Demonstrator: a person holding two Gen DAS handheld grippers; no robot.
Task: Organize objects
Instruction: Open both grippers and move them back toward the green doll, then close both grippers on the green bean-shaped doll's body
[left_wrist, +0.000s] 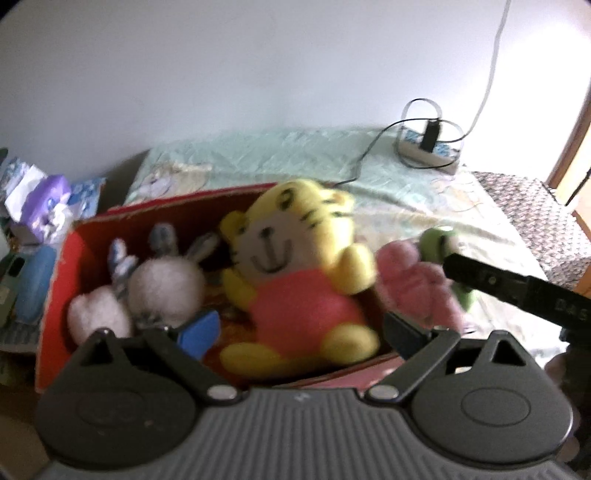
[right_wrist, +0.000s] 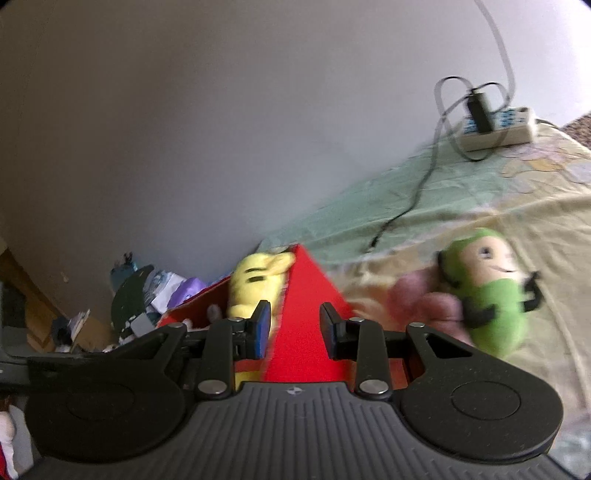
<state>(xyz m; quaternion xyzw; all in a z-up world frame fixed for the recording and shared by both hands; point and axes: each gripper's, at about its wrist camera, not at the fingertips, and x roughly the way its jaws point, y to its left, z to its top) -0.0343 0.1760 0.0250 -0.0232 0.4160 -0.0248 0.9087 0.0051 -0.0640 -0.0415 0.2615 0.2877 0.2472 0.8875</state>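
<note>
A red box (left_wrist: 55, 295) stands on the bed with a yellow tiger plush (left_wrist: 291, 258) in pink overalls and a white bunny plush (left_wrist: 162, 288) inside. My left gripper (left_wrist: 301, 332) hangs open over the box's near edge, its pads apart on either side of the tiger without touching it. On the bed right of the box lie a pink plush (left_wrist: 413, 288) and a green plush (right_wrist: 491, 295). My right gripper (right_wrist: 295, 328) is open and holds nothing. The red box (right_wrist: 306, 295) corner shows beyond its jaws. One of its fingers (left_wrist: 480, 280) reaches in beside the green plush.
A white power strip (right_wrist: 498, 129) with a black plug and cables lies on the pale green bed cover (left_wrist: 406, 206) near the wall. Tissue packs and other clutter (left_wrist: 37, 206) crowd the space left of the box. A patterned blanket (left_wrist: 535, 206) covers the bed's right side.
</note>
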